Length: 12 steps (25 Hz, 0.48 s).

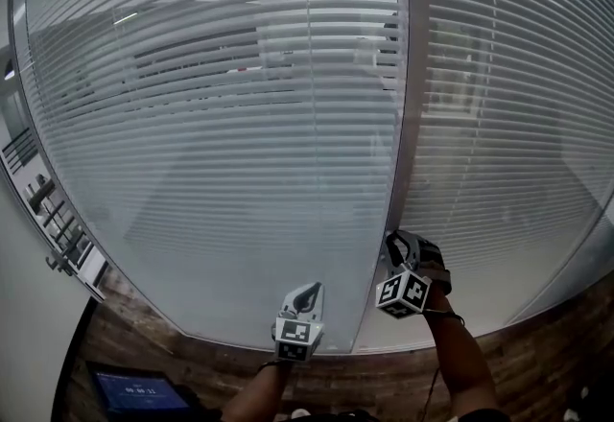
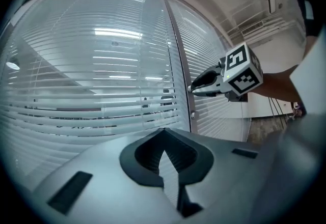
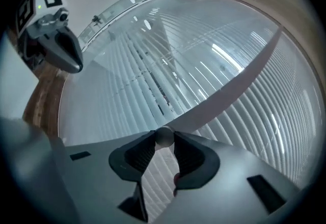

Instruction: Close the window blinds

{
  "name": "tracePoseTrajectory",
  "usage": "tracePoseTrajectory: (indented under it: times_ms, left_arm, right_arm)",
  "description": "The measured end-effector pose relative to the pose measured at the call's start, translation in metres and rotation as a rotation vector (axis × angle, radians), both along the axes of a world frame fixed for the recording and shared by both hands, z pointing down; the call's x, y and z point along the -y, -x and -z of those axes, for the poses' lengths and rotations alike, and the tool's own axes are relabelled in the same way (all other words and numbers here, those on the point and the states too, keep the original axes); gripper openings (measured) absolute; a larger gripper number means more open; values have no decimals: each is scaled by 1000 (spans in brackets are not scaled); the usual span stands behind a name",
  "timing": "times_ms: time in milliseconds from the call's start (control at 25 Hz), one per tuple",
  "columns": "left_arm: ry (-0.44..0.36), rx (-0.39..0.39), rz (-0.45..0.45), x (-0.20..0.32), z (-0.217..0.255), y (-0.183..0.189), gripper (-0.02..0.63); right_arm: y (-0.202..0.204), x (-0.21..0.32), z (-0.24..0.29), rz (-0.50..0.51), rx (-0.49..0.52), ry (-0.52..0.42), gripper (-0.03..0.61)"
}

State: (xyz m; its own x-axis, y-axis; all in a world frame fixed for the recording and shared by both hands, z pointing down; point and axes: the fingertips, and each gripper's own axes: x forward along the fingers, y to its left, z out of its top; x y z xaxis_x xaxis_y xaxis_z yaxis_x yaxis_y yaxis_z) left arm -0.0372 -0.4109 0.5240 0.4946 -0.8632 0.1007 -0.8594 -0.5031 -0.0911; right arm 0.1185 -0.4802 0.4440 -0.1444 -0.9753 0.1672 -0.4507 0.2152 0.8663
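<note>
Closest in, well left of the foot of the grey vertical frame post [image 1: 408, 75], on the brown wood-grain floor [image 1: 144, 334]: a dark screen with a blue display [image 1: 139, 394].

Next, two forearms reaching up toward that post, the left forearm [image 1: 251, 399] left of its foot, the right forearm [image 1: 462, 363] right of it.

Further on, just left of the post's lower end: the left tool [image 1: 311, 292], tips pressed together, nothing between them, aimed at the glass and not touching the post.

Slightly beyond, right at the post: the right tool [image 1: 392, 242], rolled to one side, pads clamped from both sides on a small round silvery knob [image 3: 164, 137] that stands out from the post's face. Just below it on the post, in the left gripper view: a small pale stud [image 2: 192, 115], too small to tell more.

Behind the glass on both sides of the post: the white horizontal slat blinds [image 1: 221, 123], let down the full height of the panes. Slats tilted, not fully flat against each other; narrow gaps left of the post, with dim shapes of a room and ceiling lights showing through the upper part.
</note>
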Motion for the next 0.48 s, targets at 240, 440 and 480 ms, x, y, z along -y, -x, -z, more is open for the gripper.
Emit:
tracePoseTrajectory:
  times_ms: [240, 440, 480]
  left_arm:
    - [-11, 5, 1, 2, 0, -1, 0]
    - [39, -4, 1, -1, -3, -1, 0]
    - [38, -5, 0, -1, -2, -1, 0]
  right_arm:
    - [-1, 2, -4, 7, -300, -5, 123]
    - [0, 2, -5, 17, -257, -31, 124]
    - [1, 1, -4, 18, -200, -38, 124]
